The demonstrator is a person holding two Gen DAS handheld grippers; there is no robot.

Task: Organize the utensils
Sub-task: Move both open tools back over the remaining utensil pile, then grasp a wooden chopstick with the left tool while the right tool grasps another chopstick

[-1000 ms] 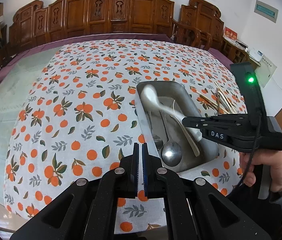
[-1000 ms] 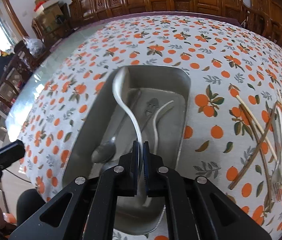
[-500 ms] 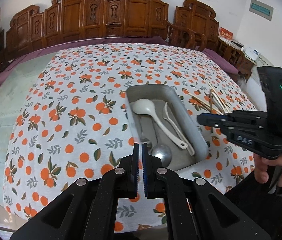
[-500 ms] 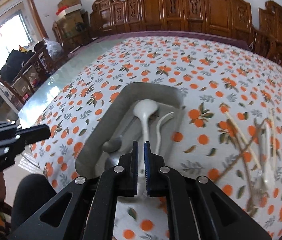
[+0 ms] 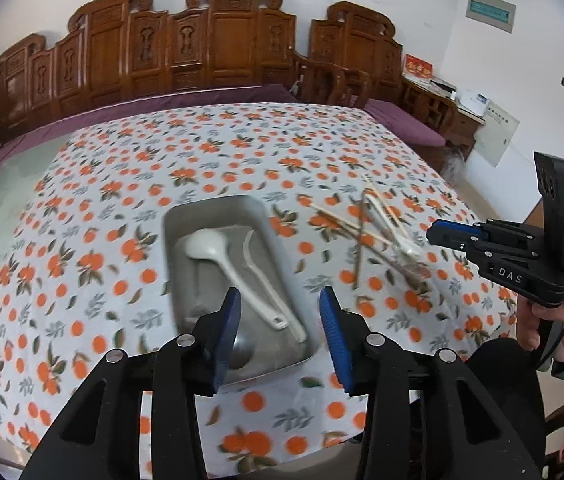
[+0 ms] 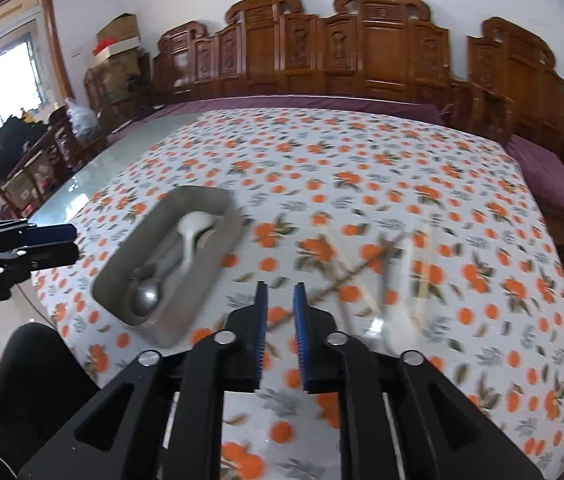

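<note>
I hold a gripper in each hand above a table covered in an orange-print cloth (image 5: 129,184). My left gripper (image 5: 279,334) fills the bottom of its view; its jaws are opening with nothing between them. Just beyond it, at centre frame, sits a metal tray (image 5: 217,208) that already holds a white ladle (image 5: 233,264), a second white utensil beside it and a steel spoon (image 6: 143,294) near its front edge.

My right gripper (image 6: 279,328) sits low in its own view, jaws just starting to part, also empty. It points at bare cloth between the tray on the left and a loose pile (image 6: 386,272) of chopsticks and other utensils on the right, blurred. The pile lies well apart from the tray, so I judge the sorting is only part done, and the opening jaws look readied to take the next piece from it.
</note>
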